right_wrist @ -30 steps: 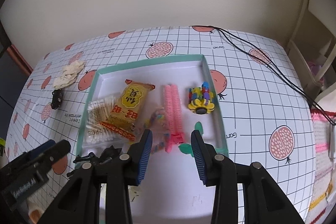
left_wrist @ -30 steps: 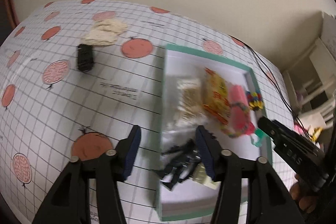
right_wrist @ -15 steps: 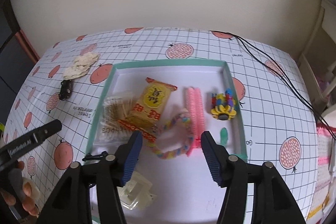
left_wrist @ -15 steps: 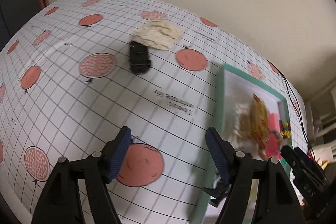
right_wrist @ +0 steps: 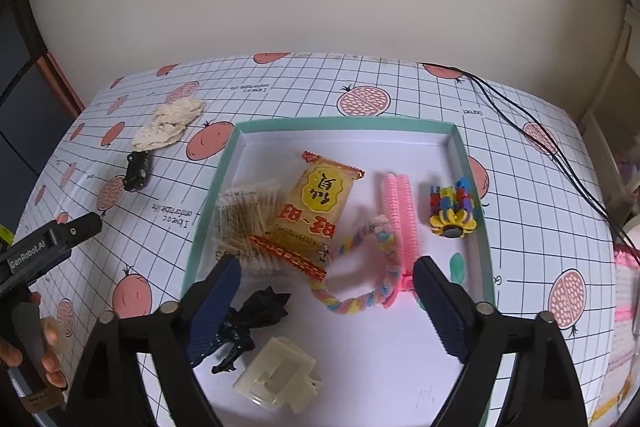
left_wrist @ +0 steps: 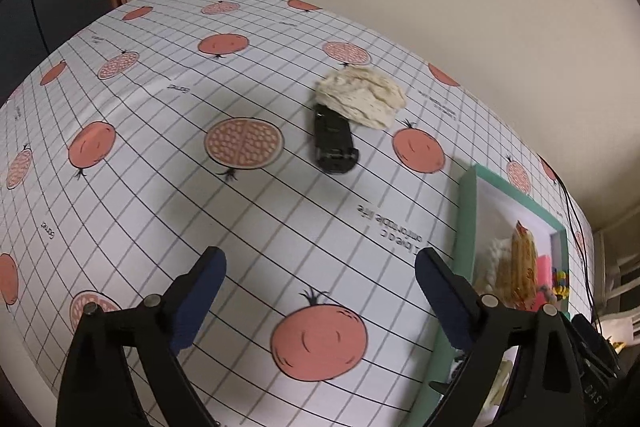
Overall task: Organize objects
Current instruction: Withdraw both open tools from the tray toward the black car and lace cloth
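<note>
My left gripper [left_wrist: 316, 263] was spread wide with nothing between its blue pads, held above the pomegranate-print tablecloth [left_wrist: 160, 115] to the left of the tray. Ahead of it on the cloth lay a black toy car [left_wrist: 334, 141], and a crumpled cream cloth [left_wrist: 362, 97] touched the car's far end. Both items sat outside the green-rimmed tray [right_wrist: 474, 187], well apart from its left wall.

My right gripper [right_wrist: 326, 281] was likewise released and empty, poised over the near half of the tray. Inside the tray I recorded: a clear pack of cotton swabs [right_wrist: 246, 211] at the left, a yellow snack packet [right_wrist: 320, 203] partly overlapping it, a pink comb-like piece [right_wrist: 400, 211] right of centre, a pastel braided cord [right_wrist: 368, 291] looping from the packet's lower corner to the pink piece, and a multicoloured flower clip [right_wrist: 452, 211] near the right wall. Nearer to me lay a black hair claw [right_wrist: 256, 315] and a cream hair clip [right_wrist: 280, 373] just beside it. A small green mark [right_wrist: 456, 267] showed on the tray floor by my right finger; I could not tell what it was. Black cables [right_wrist: 532, 131] ran across the cloth at the far right.
</note>
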`<state>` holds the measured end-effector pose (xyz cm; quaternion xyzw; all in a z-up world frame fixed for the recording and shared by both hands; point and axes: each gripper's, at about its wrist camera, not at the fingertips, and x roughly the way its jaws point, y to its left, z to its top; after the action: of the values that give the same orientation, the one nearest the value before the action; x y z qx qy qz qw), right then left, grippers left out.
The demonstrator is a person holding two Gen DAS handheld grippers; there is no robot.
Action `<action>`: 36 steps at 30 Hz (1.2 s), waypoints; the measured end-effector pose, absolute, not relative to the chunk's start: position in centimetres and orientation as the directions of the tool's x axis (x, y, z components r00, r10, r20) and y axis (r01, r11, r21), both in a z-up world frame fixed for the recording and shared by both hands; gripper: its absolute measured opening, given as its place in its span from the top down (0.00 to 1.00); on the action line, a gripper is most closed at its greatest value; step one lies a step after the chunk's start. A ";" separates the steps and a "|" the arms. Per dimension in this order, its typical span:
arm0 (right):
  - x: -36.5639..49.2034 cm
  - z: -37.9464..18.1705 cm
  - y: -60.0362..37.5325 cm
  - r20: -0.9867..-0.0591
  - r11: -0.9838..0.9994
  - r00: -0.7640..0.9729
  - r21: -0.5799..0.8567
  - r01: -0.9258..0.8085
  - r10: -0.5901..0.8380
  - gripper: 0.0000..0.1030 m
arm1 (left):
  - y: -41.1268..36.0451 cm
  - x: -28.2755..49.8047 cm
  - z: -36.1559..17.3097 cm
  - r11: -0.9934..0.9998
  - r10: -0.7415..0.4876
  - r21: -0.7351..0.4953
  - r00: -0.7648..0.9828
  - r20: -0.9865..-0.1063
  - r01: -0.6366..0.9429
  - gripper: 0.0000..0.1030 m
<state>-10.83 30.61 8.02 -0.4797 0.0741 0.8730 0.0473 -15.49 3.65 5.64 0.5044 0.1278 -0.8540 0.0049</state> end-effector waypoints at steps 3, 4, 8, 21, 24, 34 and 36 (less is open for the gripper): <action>-10.9 8.1 30.4 -0.842 -0.985 -0.540 0.090 -0.150 0.005 0.04 | 3.0 -15.5 5.7 -0.967 0.098 -0.201 -0.501 -0.860 0.155 0.00; -10.9 8.1 30.4 -0.841 -0.985 -0.540 0.088 -0.150 0.007 0.01 | 2.8 -15.5 5.8 -0.967 0.093 -0.199 -0.504 -0.859 0.160 0.00; -11.0 8.0 30.2 -0.841 -0.984 -0.541 0.096 -0.150 0.000 0.00 | 2.2 -15.6 5.8 -0.963 0.089 -0.203 -0.507 -0.857 0.175 0.00; -11.4 7.9 30.1 -0.835 -0.980 -0.551 0.108 -0.167 0.002 0.00 | 1.4 -16.2 5.7 -0.956 0.113 -0.231 -0.503 -0.857 0.180 0.00; -11.7 7.9 30.2 -0.831 -0.977 -0.556 0.115 -0.181 0.005 0.00 | 0.8 -16.7 5.9 -0.953 0.132 -0.252 -0.515 -0.847 0.171 0.00; -13.6 9.3 29.2 -0.777 -0.971 -0.629 0.148 -0.186 0.002 0.00 | -1.4 -19.6 6.2 -0.941 0.162 -0.302 -0.578 -0.799 0.153 0.00; -14.2 9.6 28.9 -0.767 -0.970 -0.641 0.160 -0.181 -0.006 0.00 | -1.3 -20.6 5.7 -0.944 0.169 -0.297 -0.567 -0.806 0.141 0.00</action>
<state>-14.16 28.92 9.56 -0.4206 0.1116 0.8990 0.0487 -20.59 -1.26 5.66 0.4653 0.1666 -0.8693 -0.0078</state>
